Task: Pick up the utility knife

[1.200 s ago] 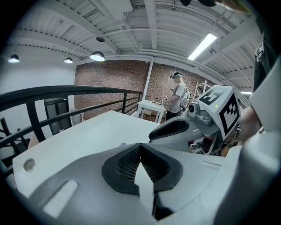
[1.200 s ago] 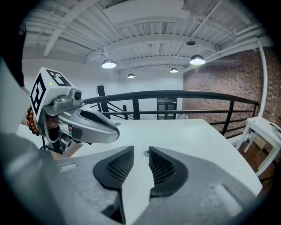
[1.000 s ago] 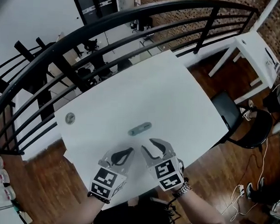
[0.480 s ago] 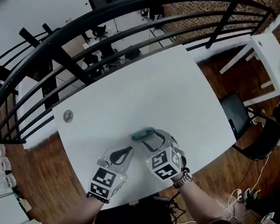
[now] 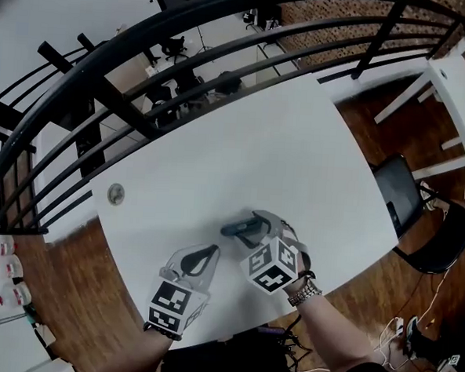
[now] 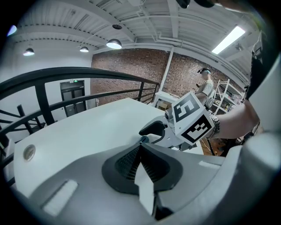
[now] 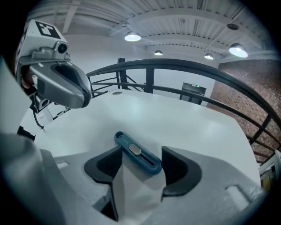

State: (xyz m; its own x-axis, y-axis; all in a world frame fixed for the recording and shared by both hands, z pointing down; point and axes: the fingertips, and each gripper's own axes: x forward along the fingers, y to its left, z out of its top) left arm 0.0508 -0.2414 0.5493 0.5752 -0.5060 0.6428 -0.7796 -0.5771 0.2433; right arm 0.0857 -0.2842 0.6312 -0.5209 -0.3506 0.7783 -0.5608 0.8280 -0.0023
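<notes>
The blue-grey utility knife (image 5: pixel 233 228) lies flat on the white table (image 5: pixel 282 153), near its front edge. My right gripper (image 5: pixel 253 229) is lowered over it, pointing steeply down, and its jaws are opening. In the right gripper view the knife (image 7: pixel 137 154) lies slantwise between the two dark pads (image 7: pixel 104 166), which stand apart and do not press on it. My left gripper (image 5: pixel 202 259) hovers just left of the right one, shut and with nothing in it. In the left gripper view its tips (image 6: pixel 139 151) meet, with the right gripper (image 6: pixel 151 131) just beyond them.
A small round metal disc (image 5: pixel 116 192) is set into the table at the left. A black curved railing (image 5: pixel 187 29) runs behind the table's far edge. A black chair (image 5: pixel 408 204) stands at the right over a wooden floor.
The right gripper has moved forward and down from in front of the knife until its jaws straddle it, and the jaws have spread wider. The left gripper shifted only slightly.
</notes>
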